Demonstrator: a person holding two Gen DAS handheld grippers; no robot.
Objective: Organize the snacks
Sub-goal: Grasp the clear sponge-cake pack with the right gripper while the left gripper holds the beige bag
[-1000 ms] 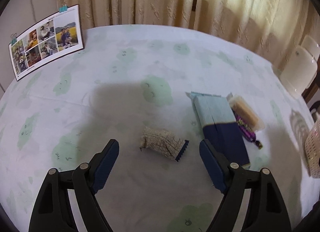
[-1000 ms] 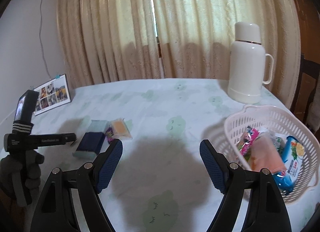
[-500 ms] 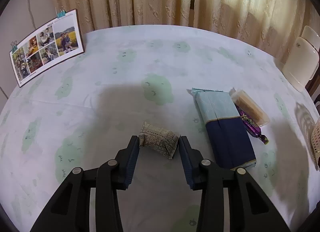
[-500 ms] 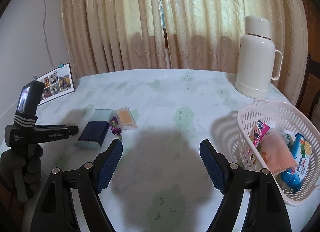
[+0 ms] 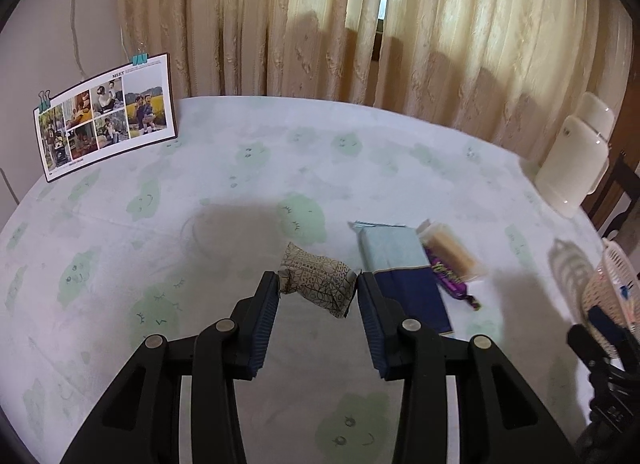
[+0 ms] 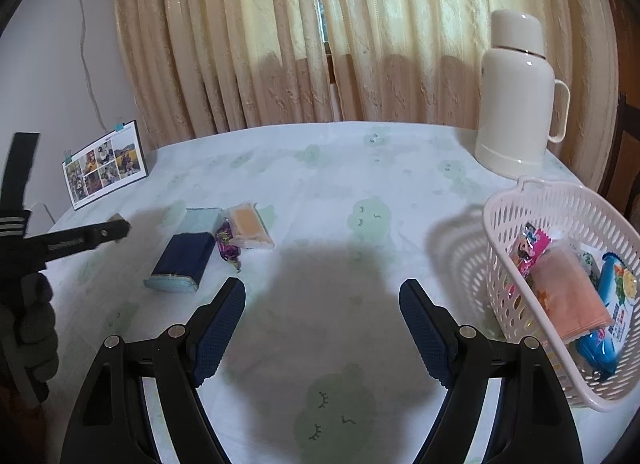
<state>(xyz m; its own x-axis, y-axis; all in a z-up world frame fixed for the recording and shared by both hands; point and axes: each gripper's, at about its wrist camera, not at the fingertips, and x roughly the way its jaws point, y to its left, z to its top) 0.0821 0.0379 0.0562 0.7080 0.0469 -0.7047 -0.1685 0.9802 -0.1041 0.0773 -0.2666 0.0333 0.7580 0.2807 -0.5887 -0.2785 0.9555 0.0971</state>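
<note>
Left tool [image 5: 317, 290] is clamped on the patterned snack packet [image 5: 316, 280], held just clear of the counter [image 5: 240, 168] near its middle. Risk: the pads bear only on the packet's crinkled ends; the soft wrapper may slip out during carriage to the basket [image 6: 516, 224]. Right tool [image 6: 322, 306] stands wide, holding nothing. The right view alone shows the basket's contents and the flask [image 6: 516, 96] whole; the left view alone shows the grip.
</note>
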